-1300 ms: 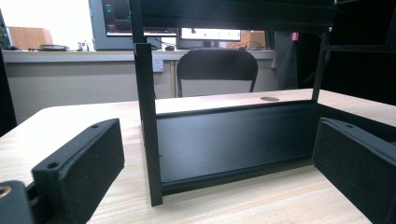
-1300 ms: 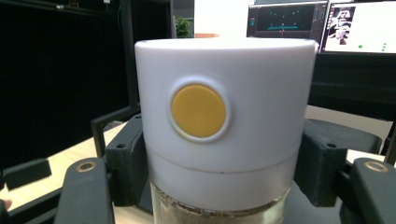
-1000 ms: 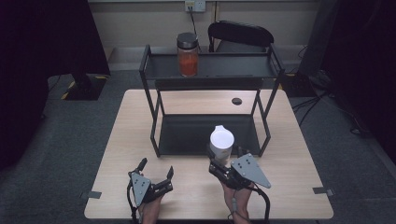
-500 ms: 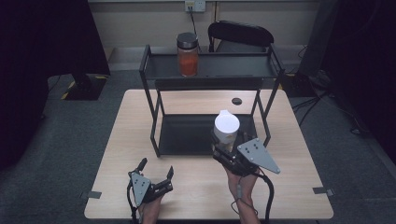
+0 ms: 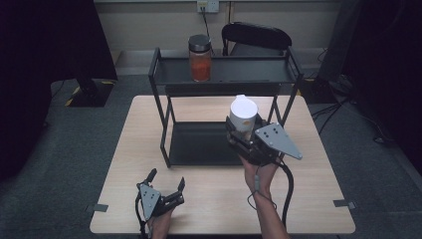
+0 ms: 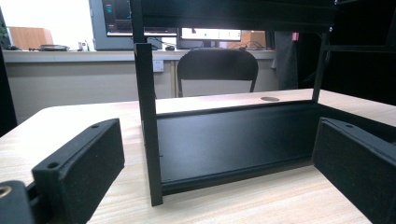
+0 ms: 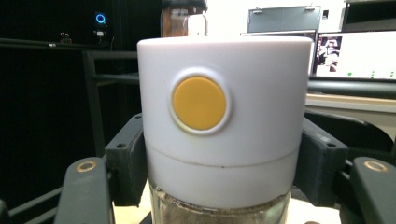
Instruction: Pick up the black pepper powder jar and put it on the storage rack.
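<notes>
Left claw: it rests low on the table, near the front edge, at the left side. Its jaws stand wide apart and nothing is between them. In the left gripper view the two black jaws frame the lower tray of the rack.
Table: light wood, with the rack standing on its far half.
Rack: black metal, two levels. The lower tray lies on the table. The upper shelf is above it, on thin posts.
Orange jar: it stands upright on the upper shelf, toward the left half, with a dark lid. It is well apart from both claws.
White-lidded jar: it is upright between the jaws of the right claw, raised above the table, in front of the right part of the rack. In the right gripper view its white cap has a round yellow button, and a glass body begins under the cap.
Right claw: the jaws press on both sides of the white cap, so it holds the white-lidded jar.
Chair: black, behind the rack.
</notes>
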### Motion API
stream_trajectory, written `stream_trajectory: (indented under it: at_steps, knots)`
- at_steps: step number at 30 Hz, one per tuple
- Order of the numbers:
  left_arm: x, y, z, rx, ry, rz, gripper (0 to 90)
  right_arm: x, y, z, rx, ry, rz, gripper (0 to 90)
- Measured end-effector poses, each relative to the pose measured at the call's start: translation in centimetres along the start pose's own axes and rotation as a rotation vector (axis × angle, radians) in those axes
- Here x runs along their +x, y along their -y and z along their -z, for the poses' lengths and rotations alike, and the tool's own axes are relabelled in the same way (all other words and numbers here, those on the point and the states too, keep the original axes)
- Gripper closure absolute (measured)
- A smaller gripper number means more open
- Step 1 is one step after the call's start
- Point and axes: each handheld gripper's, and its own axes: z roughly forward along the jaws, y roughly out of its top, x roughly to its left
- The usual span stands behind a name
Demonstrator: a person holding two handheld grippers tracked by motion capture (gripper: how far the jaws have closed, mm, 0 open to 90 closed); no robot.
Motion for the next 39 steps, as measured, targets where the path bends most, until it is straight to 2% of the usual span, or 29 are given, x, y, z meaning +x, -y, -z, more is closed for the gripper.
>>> stream_trajectory:
  at_steps: [8, 26, 34, 39]
  knots:
    - [-0.1, 0.0, 0.0, 0.001, -0.006, 0.0, 2.1, -0.1, -1.9, -2.0, 0.0, 0.006, 0.039, 30.6]
    - [-0.1, 0.0, 0.0, 0.001, -0.007, 0.0, 2.3, -0.7, -5.9, -5.2, -0.026, 0.004, 0.028, 30.6]
    - [-0.1, 0.0, 0.0, 0.0, -0.007, 0.001, 2.2, -0.6, -7.7, -7.3, -0.027, 0.025, 0.037, 30.6]
    - [-0.1, 0.0, 0.0, 0.0, -0.008, 0.0, 2.2, -0.6, -8.9, -8.8, -0.007, 0.05, 0.053, 30.6]
